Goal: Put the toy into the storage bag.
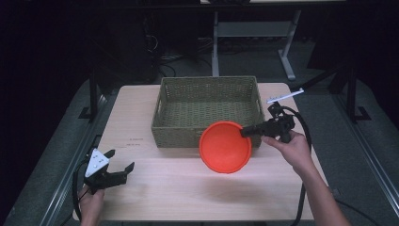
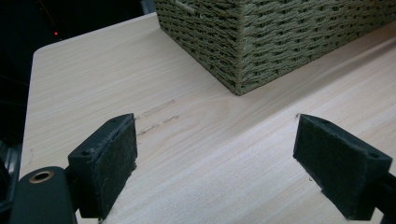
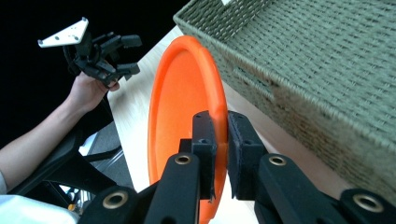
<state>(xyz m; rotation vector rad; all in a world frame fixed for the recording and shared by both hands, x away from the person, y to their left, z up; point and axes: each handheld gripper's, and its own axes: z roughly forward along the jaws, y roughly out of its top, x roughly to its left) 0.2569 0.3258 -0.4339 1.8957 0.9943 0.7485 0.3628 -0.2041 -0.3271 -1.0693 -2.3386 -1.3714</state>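
The right claw pinches the rim of the round orange plastic plate, holding it in the air, tilted, just in front of the near wall of the olive woven rectangular basket on the pale wooden worktop. To do this well, the plate likely needs to clear that wall before going over the basket, and the thin rim grip should stay firm so the plate does not swing or slip. The left claw rests spread and empty near the worktop's left front corner.

The right gripper view shows both pads clamped on the plate's edge; the high view shows the basket is empty inside.
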